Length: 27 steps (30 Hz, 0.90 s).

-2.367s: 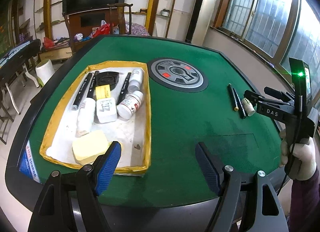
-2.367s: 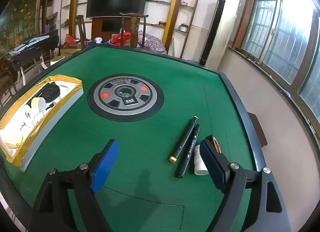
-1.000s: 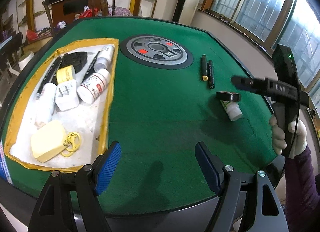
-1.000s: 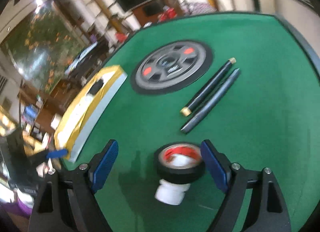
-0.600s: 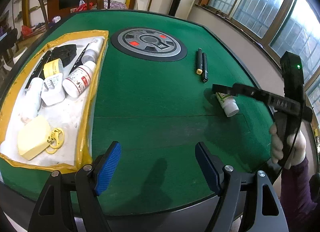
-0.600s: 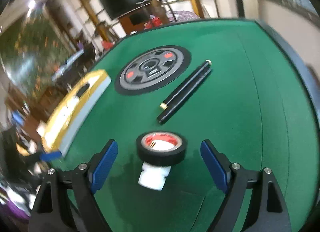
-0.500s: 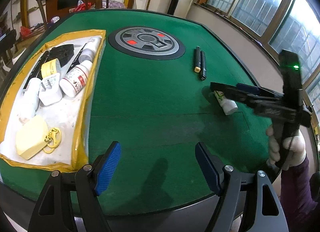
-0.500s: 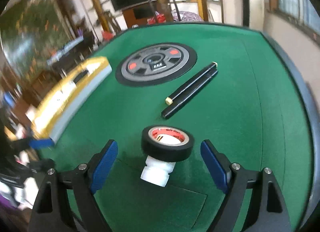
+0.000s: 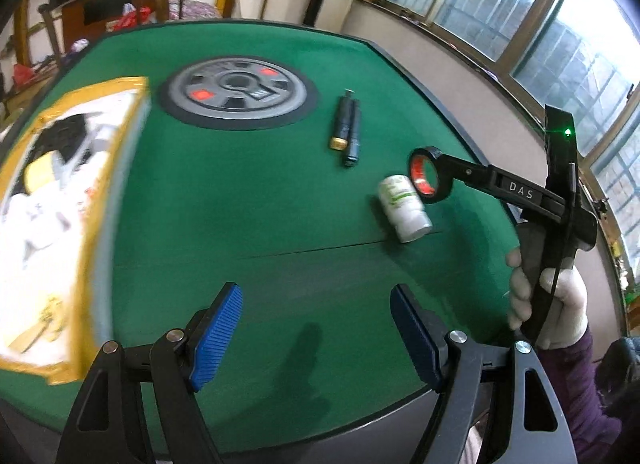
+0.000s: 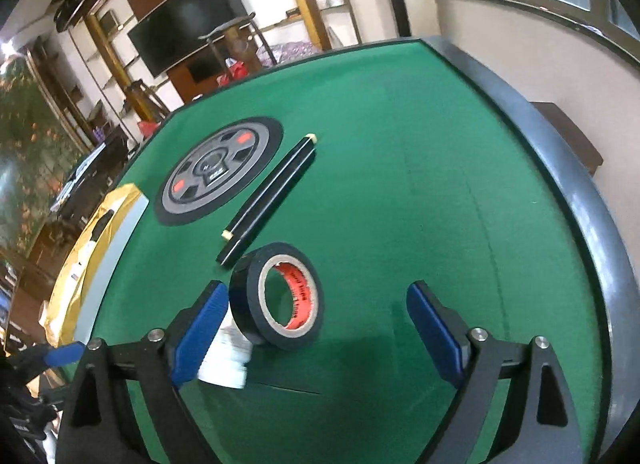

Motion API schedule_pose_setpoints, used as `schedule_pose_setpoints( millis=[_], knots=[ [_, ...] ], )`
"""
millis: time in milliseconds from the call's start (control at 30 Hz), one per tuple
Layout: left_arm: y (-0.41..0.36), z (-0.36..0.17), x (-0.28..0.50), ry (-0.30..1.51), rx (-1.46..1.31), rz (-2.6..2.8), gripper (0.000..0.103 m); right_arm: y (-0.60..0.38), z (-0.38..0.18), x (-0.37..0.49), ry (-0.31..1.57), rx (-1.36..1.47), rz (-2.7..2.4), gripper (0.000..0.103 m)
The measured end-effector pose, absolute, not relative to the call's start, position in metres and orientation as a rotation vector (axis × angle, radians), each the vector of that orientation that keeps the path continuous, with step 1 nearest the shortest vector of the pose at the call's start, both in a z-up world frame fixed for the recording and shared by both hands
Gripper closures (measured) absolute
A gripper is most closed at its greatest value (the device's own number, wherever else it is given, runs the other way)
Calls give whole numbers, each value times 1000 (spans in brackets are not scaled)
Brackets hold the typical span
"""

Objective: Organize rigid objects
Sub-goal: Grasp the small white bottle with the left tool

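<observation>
A black tape roll (image 10: 276,296) with a red core stands tipped on edge between my right gripper's (image 10: 318,304) jaws. It leans on the left pad (image 10: 204,324) and is apart from the right pad; the jaws are opening. A white bottle (image 10: 224,356) lies on its side, partly hidden behind that left finger. Two black pens (image 10: 268,204) lie side by side just beyond. In the left wrist view the tape roll (image 9: 430,174) sits at the right gripper's tip beside the bottle (image 9: 404,208). My left gripper (image 9: 316,304) hovers open over bare felt with nothing in it.
A yellow-rimmed tray (image 9: 120,168) with several items sits at the table's left side, blurred. A round grey disc (image 9: 240,92) is set into the middle of the green felt. The table's black rim (image 10: 592,224) curves close on the right. A gloved hand (image 9: 560,304) grips the right gripper.
The tape roll, which lay flat over the bottle's end, now stands on edge against the right gripper's left pad. The right jaws have widened. The left view has swung right, and the tray has slid toward its left edge.
</observation>
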<state>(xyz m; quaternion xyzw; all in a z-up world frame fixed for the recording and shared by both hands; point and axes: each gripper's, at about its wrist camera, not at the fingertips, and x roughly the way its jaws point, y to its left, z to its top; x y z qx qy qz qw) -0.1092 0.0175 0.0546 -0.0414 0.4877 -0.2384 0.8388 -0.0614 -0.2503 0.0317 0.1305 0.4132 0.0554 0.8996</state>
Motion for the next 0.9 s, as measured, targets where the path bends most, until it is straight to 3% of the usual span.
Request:
schedule_pose_setpoints(
  millis=[467,900],
  knots=[
    [-82,42,-68,1052,0,-576,24,-307,28,-91,829,366,5,12],
    [-125,21,-46,1043,111,-534,24,-304,34,-102,783,315,2,12]
  ],
)
